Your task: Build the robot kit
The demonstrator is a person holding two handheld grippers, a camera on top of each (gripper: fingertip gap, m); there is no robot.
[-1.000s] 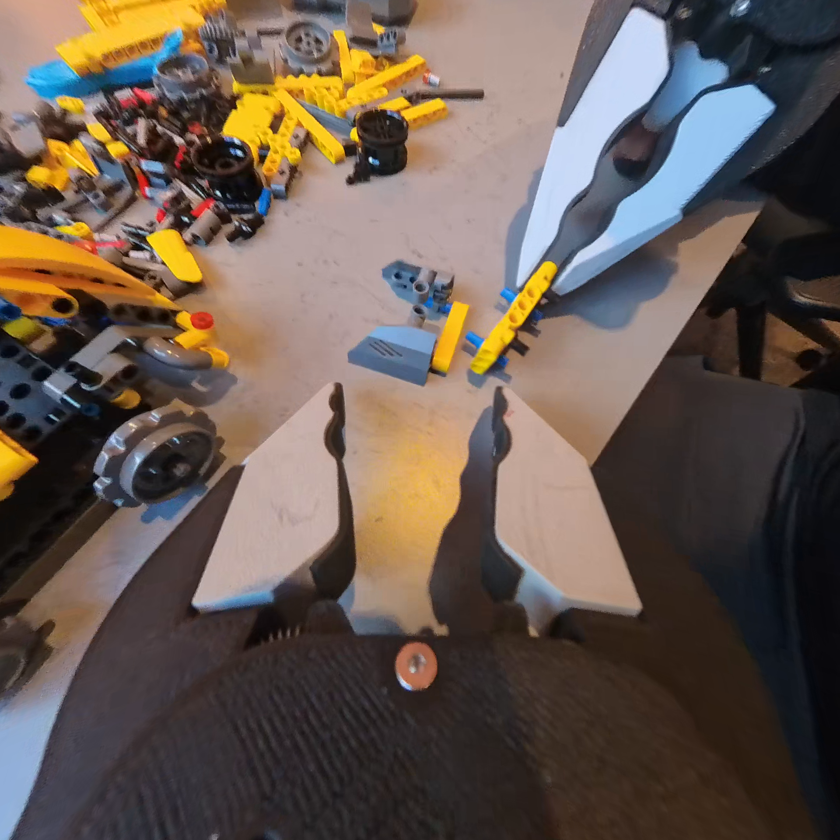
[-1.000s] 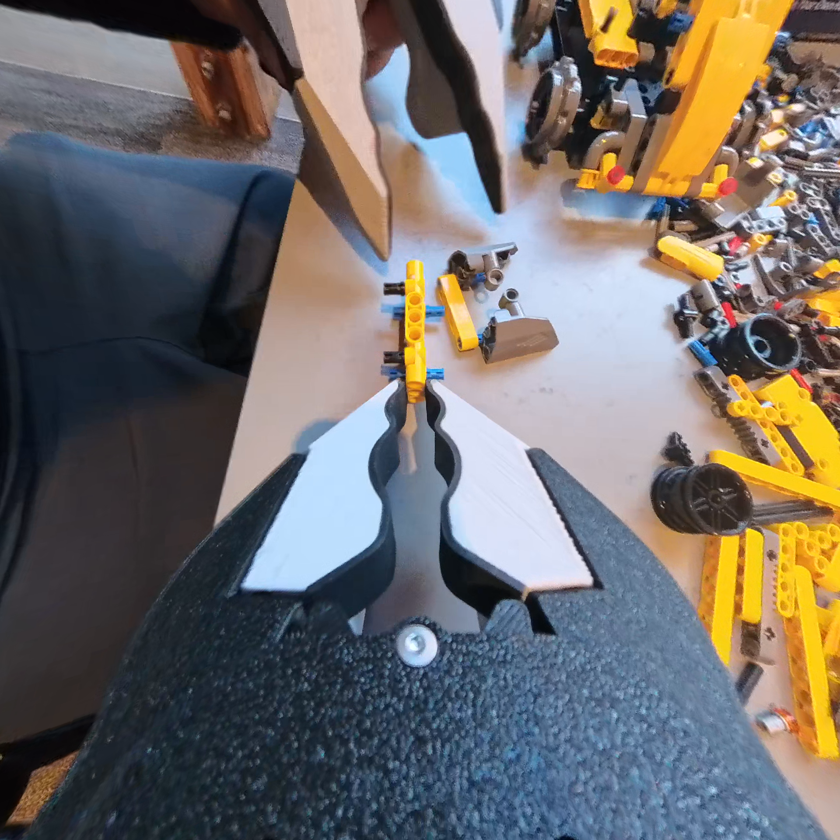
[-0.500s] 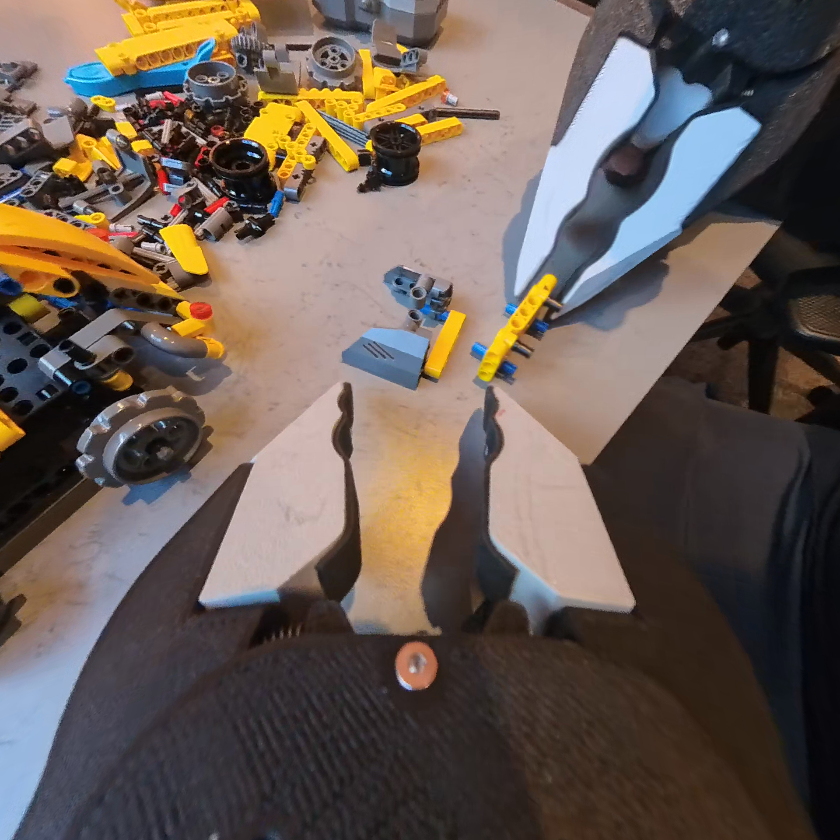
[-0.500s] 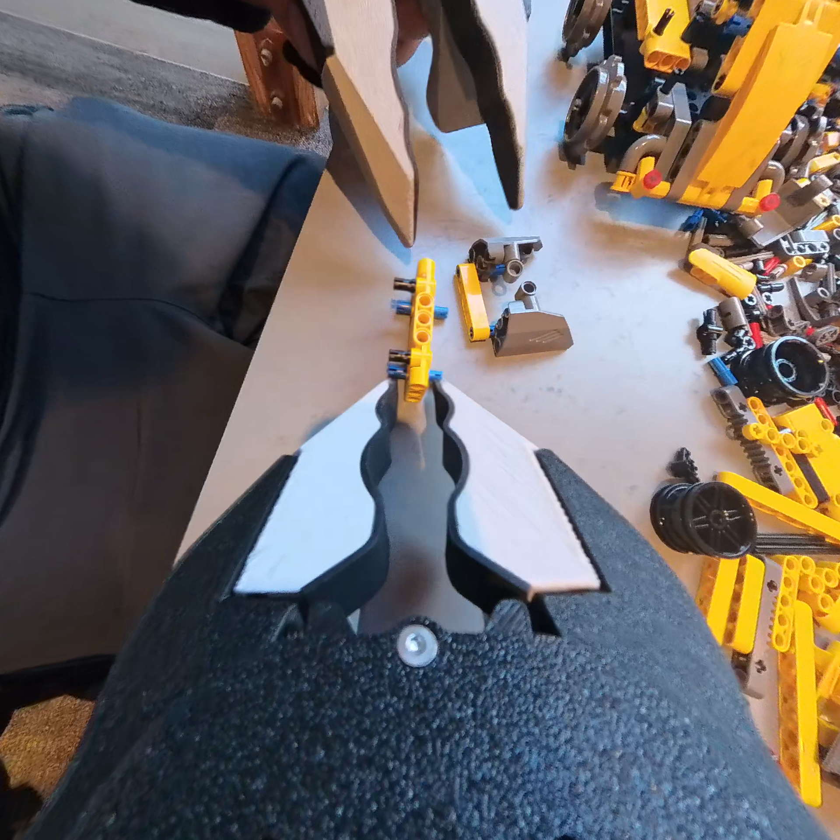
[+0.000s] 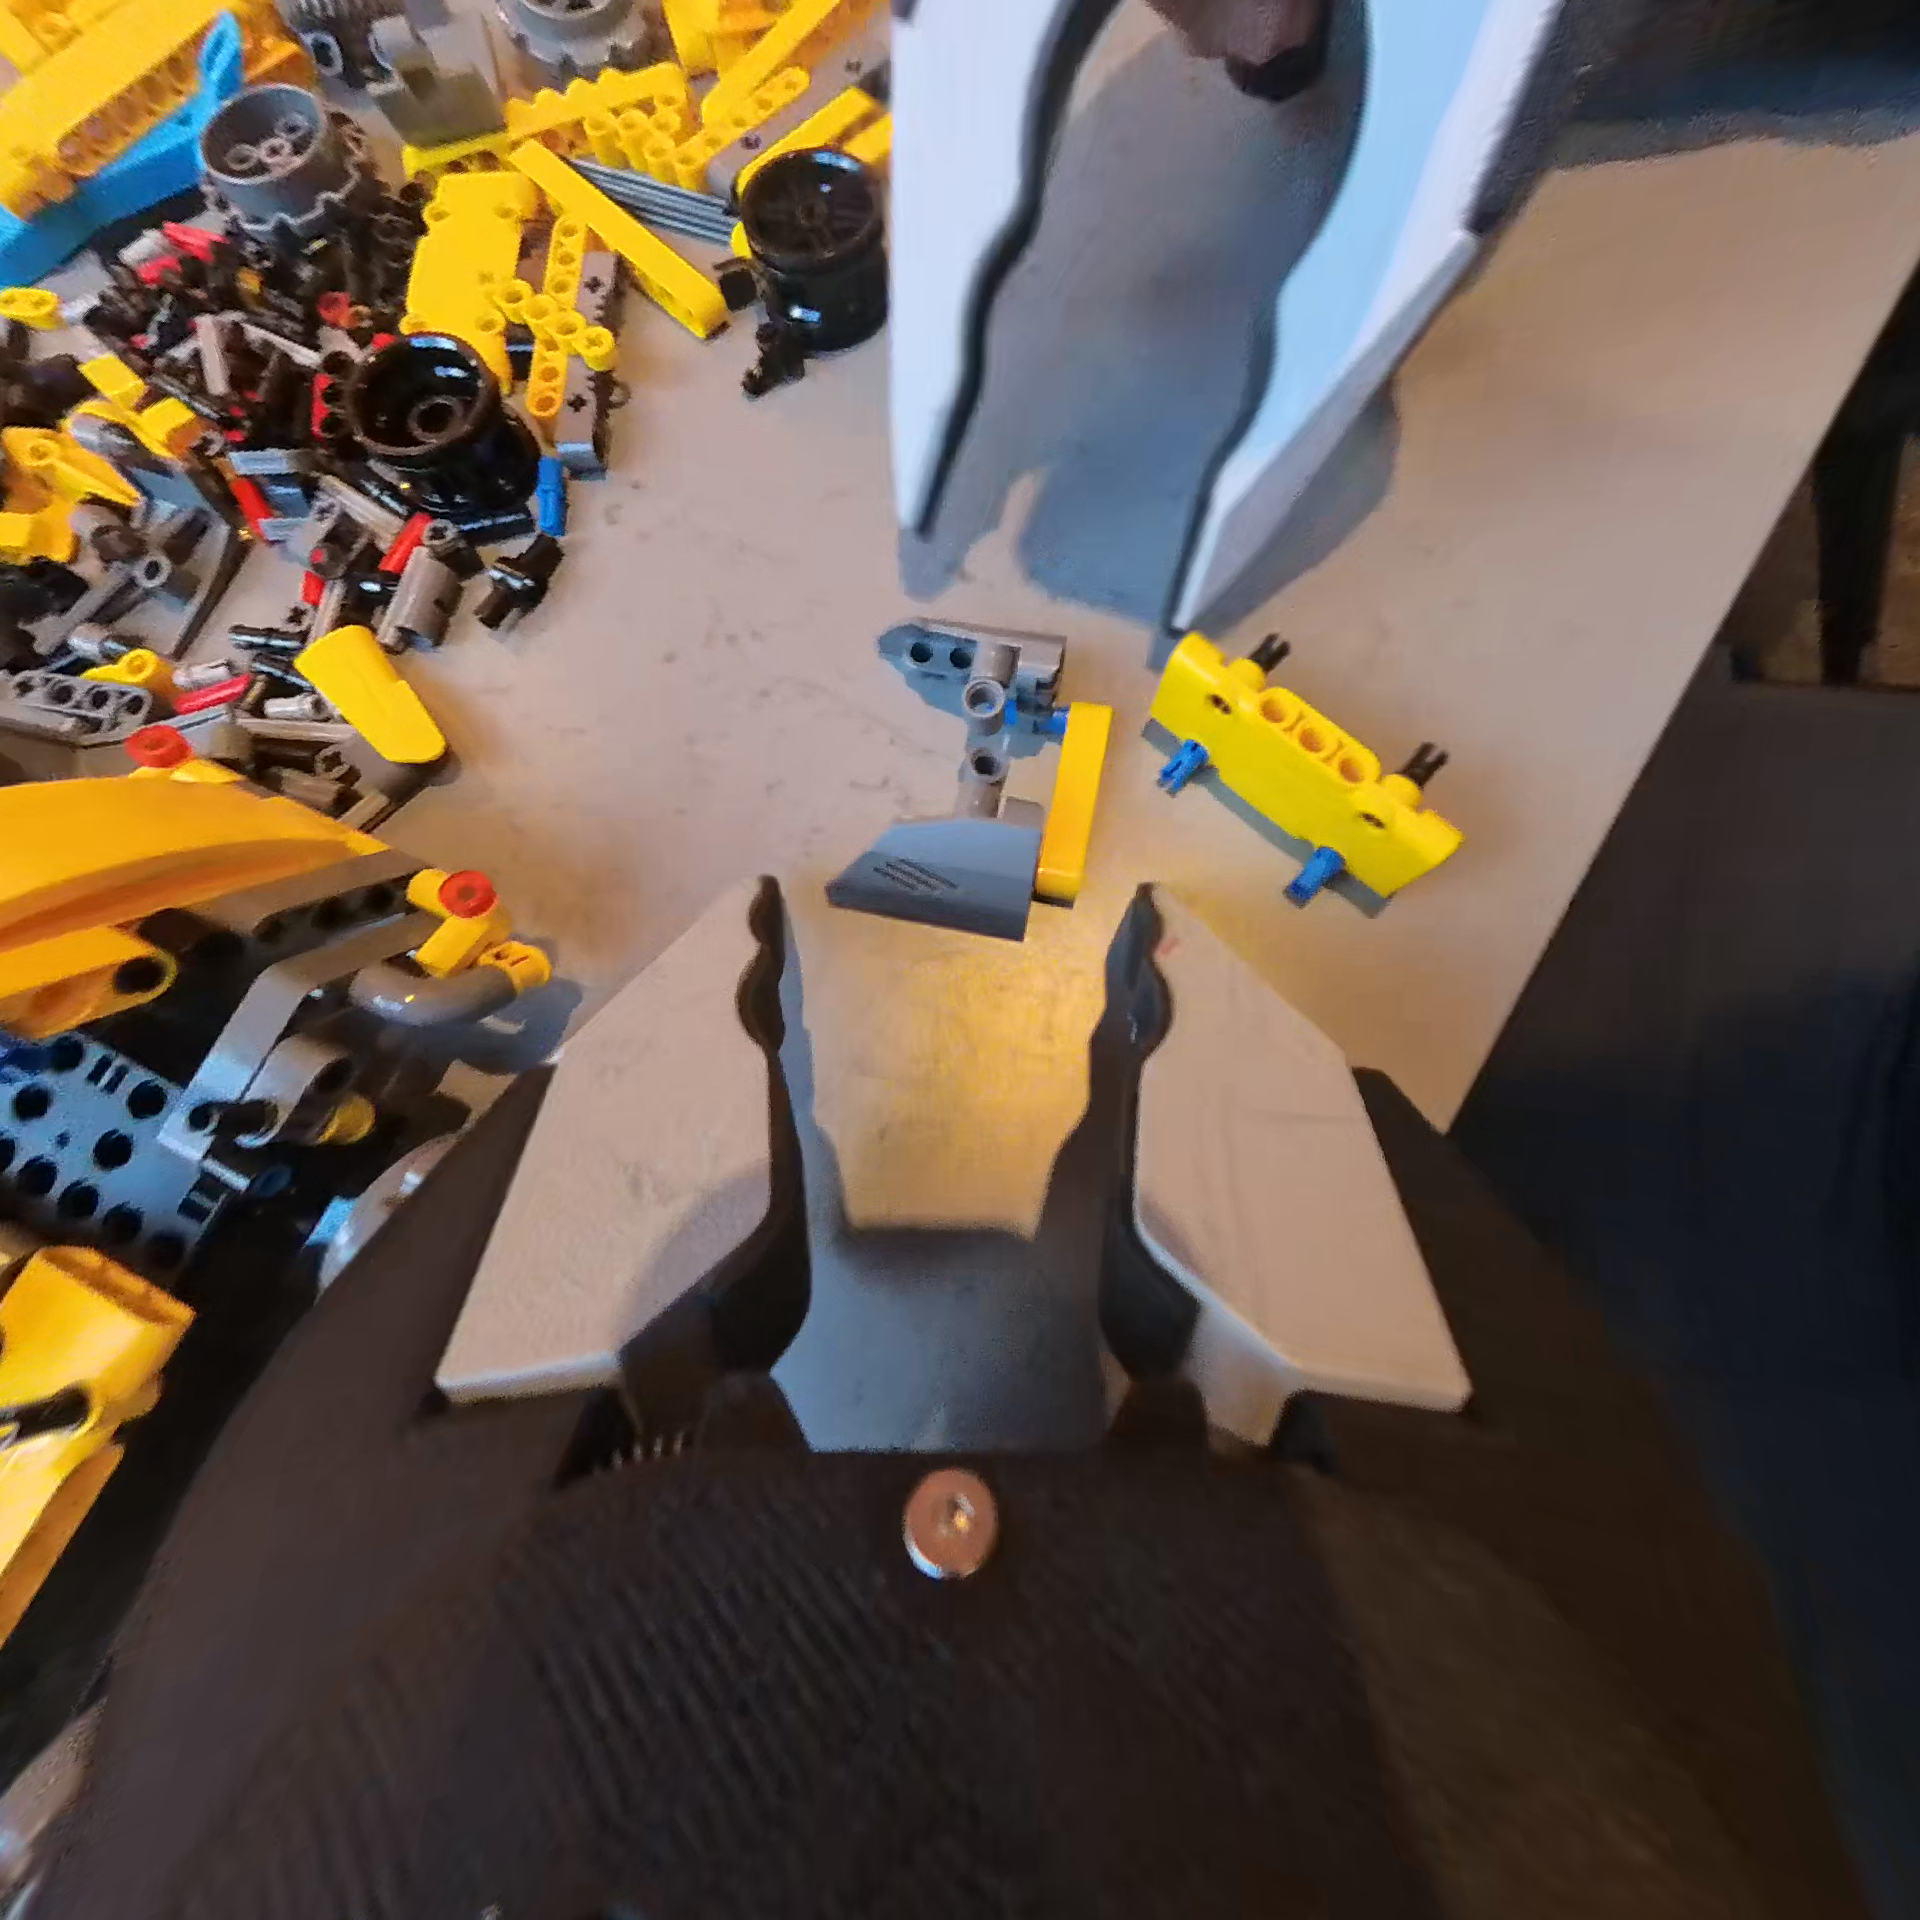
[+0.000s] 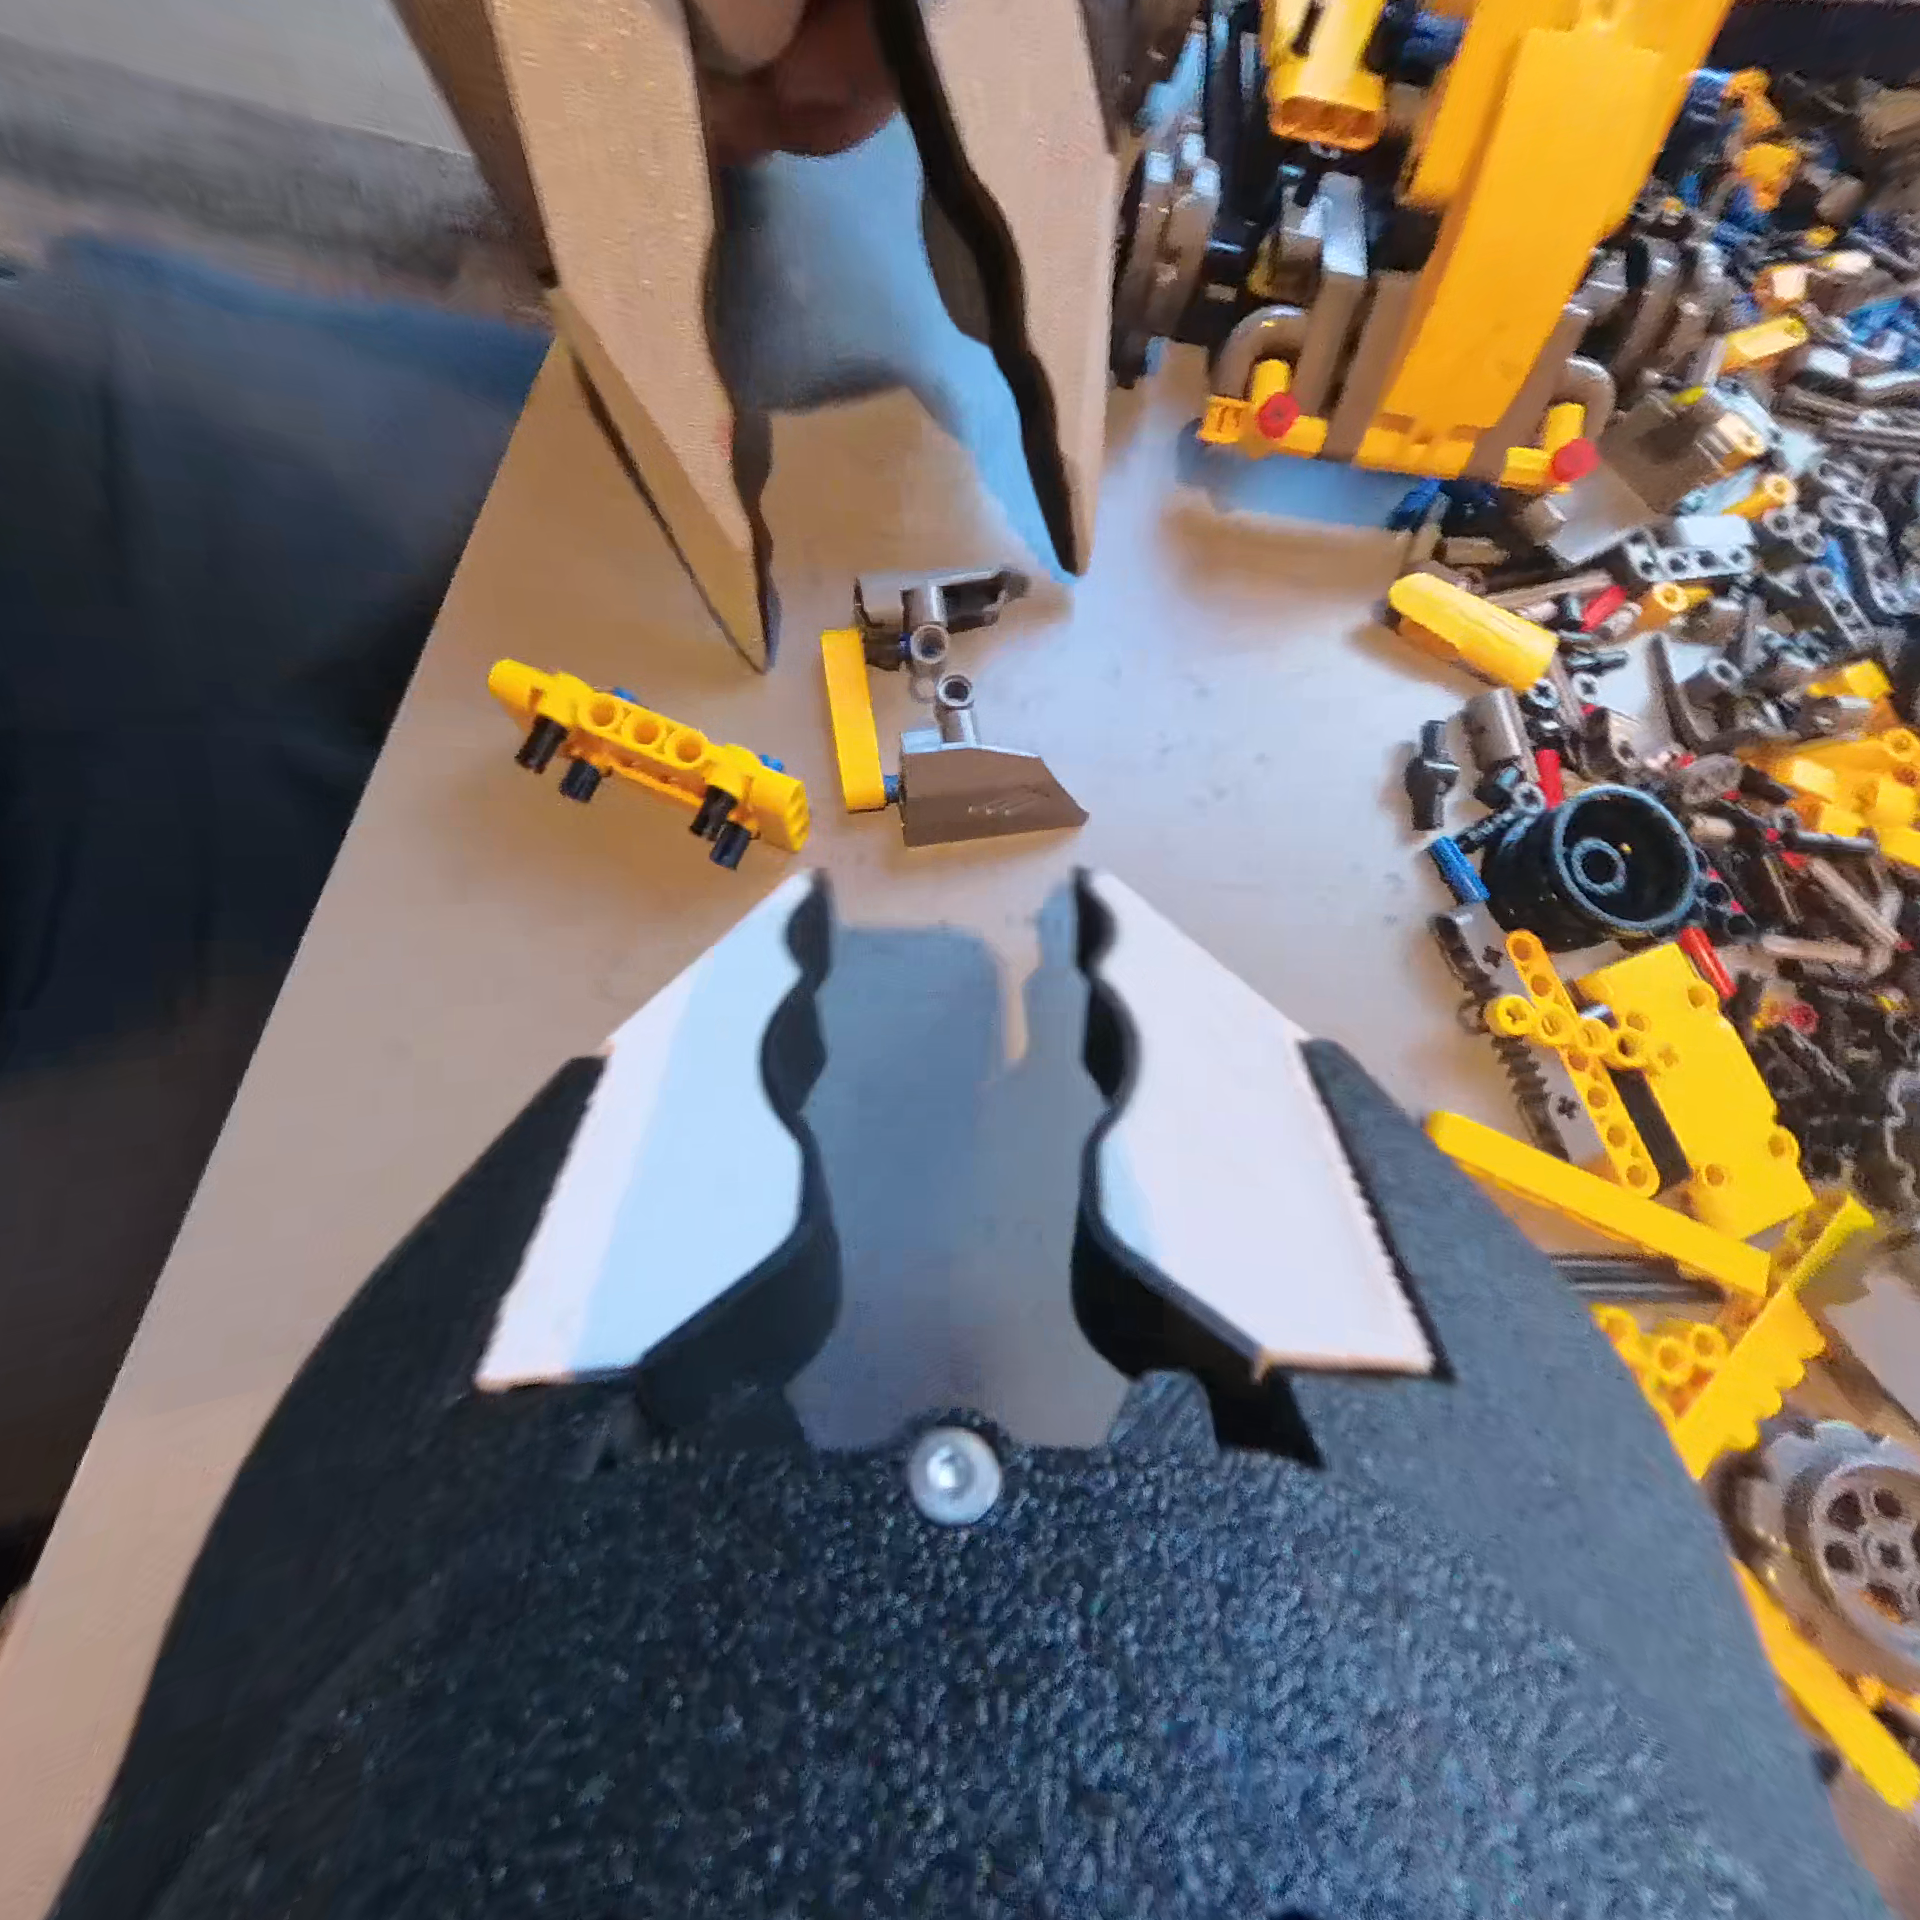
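Note:
A yellow beam (image 5: 1304, 764) with blue and black pins lies flat on the table near its edge; it also shows in the right wrist view (image 6: 649, 743). Beside it lies a small grey-and-yellow assembly (image 5: 935, 878) with a grey wedge (image 6: 987, 800). My left gripper (image 5: 956, 904) is open and empty, its tips just short of the wedge. My right gripper (image 6: 948, 883) is open and empty, facing the assembly from the other side. Each gripper shows in the other's view, the right one (image 5: 1055, 571) and the left one (image 6: 914, 608). Neither touches a part.
A pile of loose yellow, grey and black parts with black wheels (image 5: 431, 416) (image 6: 1595, 868) covers one side of the table. A large yellow built model (image 6: 1475, 260) (image 5: 156, 862) stands beside it. The table edge (image 5: 1538, 966) and a person's dark-clothed leg (image 6: 208, 623) lie past the beam. There is about 6 cm between the tips of the two grippers.
My right gripper has opened and let go of the yellow beam, which now lies flat on the table. Both grippers have closed in on the grey-and-yellow assembly.

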